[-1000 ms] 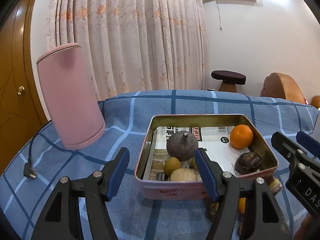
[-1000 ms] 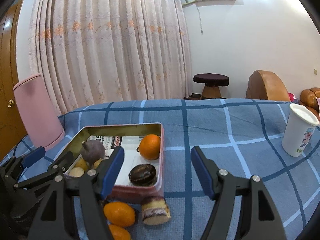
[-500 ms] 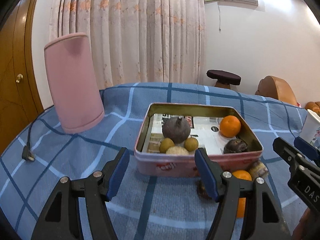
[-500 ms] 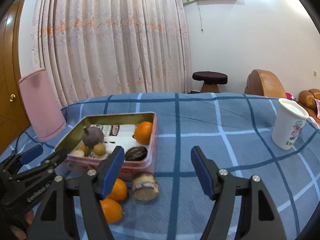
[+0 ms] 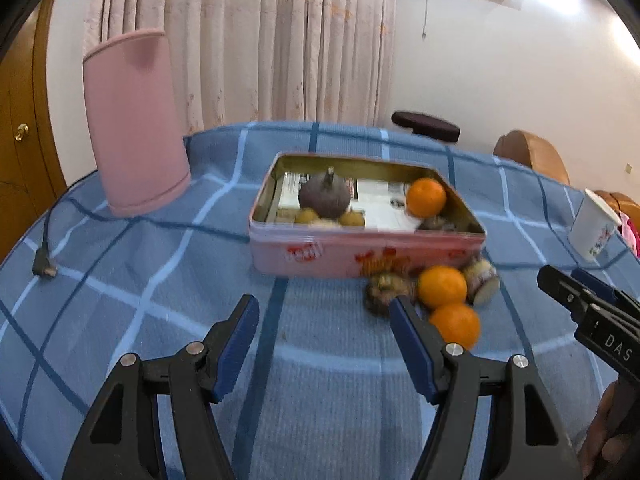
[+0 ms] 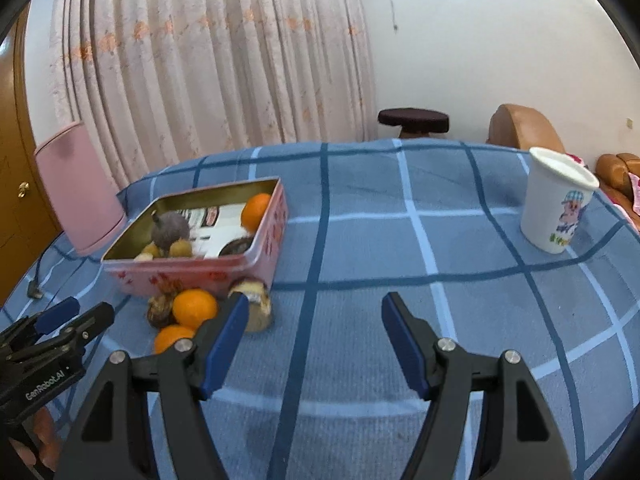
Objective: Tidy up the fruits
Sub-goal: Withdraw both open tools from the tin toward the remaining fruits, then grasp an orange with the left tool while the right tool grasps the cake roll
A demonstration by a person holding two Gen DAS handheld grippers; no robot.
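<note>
A pink tin box (image 5: 360, 254) (image 6: 200, 270) stands on the blue checked cloth. Inside it lie an orange (image 5: 426, 197), a dark purple fruit with a stem (image 5: 325, 198), small yellow-brown fruits (image 5: 306, 215) and a dark brown fruit (image 6: 236, 247). In front of the box lie two oranges (image 5: 442, 286) (image 5: 456, 324), a brown knobbly fruit (image 5: 382, 286) and a cut piece (image 5: 482, 280). My left gripper (image 5: 324, 318) is open and empty, short of the box. My right gripper (image 6: 314, 316) is open and empty, right of the loose fruit.
A tall pink container (image 5: 134, 124) stands at the back left, with a black cable plug (image 5: 42, 266) near it. A white paper cup (image 6: 558, 200) stands at the right. A dark stool (image 6: 414, 118) and brown chair (image 6: 522, 126) are beyond the table.
Both grippers have pulled back from the tin box, which now looks farther away. The loose fruit in front of the box is in fuller view. Both stay open.
</note>
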